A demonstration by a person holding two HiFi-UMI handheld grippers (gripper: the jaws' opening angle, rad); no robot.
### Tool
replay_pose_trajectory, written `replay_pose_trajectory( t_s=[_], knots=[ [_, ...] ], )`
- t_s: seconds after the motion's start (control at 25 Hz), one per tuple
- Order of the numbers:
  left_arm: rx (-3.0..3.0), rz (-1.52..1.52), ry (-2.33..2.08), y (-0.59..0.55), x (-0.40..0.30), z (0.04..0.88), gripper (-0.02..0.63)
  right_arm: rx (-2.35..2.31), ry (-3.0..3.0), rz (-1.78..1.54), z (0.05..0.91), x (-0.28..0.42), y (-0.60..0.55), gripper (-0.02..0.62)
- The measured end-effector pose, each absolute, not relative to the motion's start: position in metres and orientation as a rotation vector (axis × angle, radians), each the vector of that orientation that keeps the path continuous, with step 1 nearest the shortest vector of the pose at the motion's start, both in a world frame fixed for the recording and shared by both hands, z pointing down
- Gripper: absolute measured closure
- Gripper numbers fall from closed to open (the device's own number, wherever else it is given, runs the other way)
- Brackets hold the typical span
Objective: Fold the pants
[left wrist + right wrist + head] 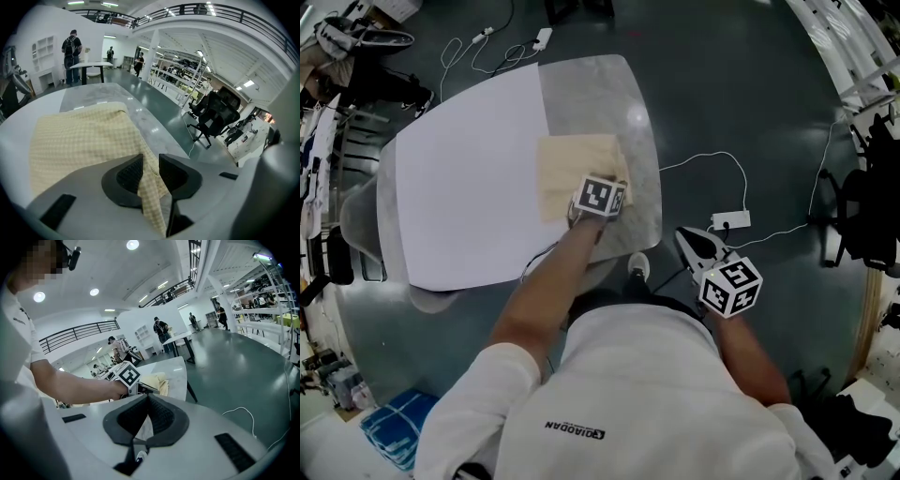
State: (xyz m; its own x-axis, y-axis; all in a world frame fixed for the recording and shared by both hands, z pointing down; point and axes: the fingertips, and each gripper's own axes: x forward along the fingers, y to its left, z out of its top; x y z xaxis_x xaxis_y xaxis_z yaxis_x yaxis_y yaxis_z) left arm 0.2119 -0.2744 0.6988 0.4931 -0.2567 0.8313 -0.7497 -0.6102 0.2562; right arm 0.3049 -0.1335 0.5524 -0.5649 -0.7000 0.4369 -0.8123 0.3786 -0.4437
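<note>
1. Head view: the pants lie as a compact cream rectangle on the grey table. They sit at the edge of a white sheet, towards the side nearest the person.
2. Left gripper view: the left gripper points down onto the near corner of the pants. Its jaws are spread, with a ridge of checked cloth standing between them. The pads do not seem to press it, which reads as a let-go so the fold can settle flat.
3. Right gripper view: the right gripper has its jaws pressed together at the tips, with nothing in them. It hangs off the table over the floor, probably parked clear of the work.
4. Judging by the neat bundle, the folding looks nearly done.
</note>
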Motion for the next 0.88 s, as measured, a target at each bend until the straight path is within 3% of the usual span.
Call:
replay_pose_trajectory(
  t_s=[0.4,0.88],
  knots=[
    [2.205,0.911,-0.85,-0.256,0.202,0.648,0.489,1.288,-2.52,0.932,0.552,0.298,-0.139,0.575],
    [2.216,0.59,-1.061,-0.203,0.09,0.555,0.549,1.012,-2.653,0.678,0.519,0.218,-0.162,0.575]
  ],
)
